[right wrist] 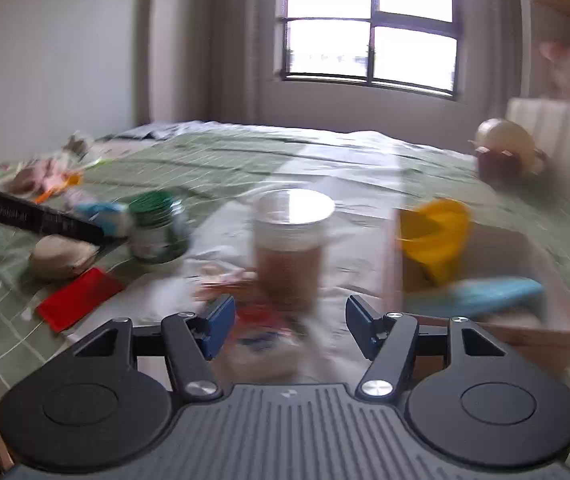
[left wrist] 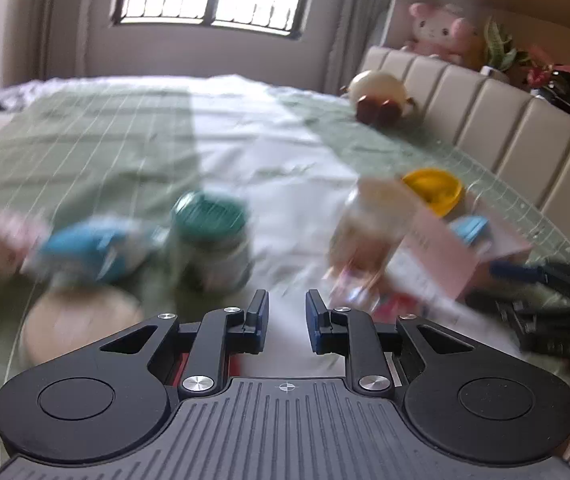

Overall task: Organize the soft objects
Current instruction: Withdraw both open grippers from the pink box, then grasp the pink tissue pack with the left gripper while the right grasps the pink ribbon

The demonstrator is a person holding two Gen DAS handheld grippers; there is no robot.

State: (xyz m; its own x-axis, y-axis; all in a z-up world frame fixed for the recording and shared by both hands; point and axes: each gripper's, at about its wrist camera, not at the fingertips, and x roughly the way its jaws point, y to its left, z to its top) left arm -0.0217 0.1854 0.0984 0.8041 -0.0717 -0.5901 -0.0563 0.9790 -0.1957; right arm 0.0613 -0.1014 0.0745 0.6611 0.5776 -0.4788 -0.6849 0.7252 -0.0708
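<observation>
**Both claws empty over cluttered bed, frames motion-blurred**

Left claw (left wrist: pixel 285 322): jaws a narrow gap apart, nothing between them, hovering over the green grid bedspread (left wrist: pixel 85 140). Right claw (right wrist: pixel 290 330): jaws spread wide, released, nothing gripped.

Soft things: blue-white soft item (left wrist: pixel 93 250) lies ahead-left of the left claw, long axis roughly sideways, left end toward a pink blur; too smeared to tell which end is the front. Round beige cushion-like lump (left wrist: pixel 79 326) sits just left of the left claw. Cream-and-brown plush (left wrist: pixel 381 98) lies far ahead-right near the padded headboard (left wrist: pixel 525 128). Pink plush (left wrist: pixel 441 32) sits on the shelf above the headboard, upright, facing the camera.

Containers: green-lidded jar (left wrist: pixel 211 236) stands upright ahead-left of the left claw, contents unclear. Clear jar (right wrist: pixel 291 240) stands upright straight ahead of the right claw, brown fill in its lower part. Pink box (right wrist: pixel 525 280) is ahead-right of the right claw, holding a yellow funnel-shaped item (right wrist: pixel 435 236) and a blue oblong item (right wrist: pixel 485 294) lying sideways. Red flat card (right wrist: pixel 81 298) lies ahead-left of the right claw.

Writing: print on the box flap and on the other claw's arm, both unreadable through blur.
</observation>
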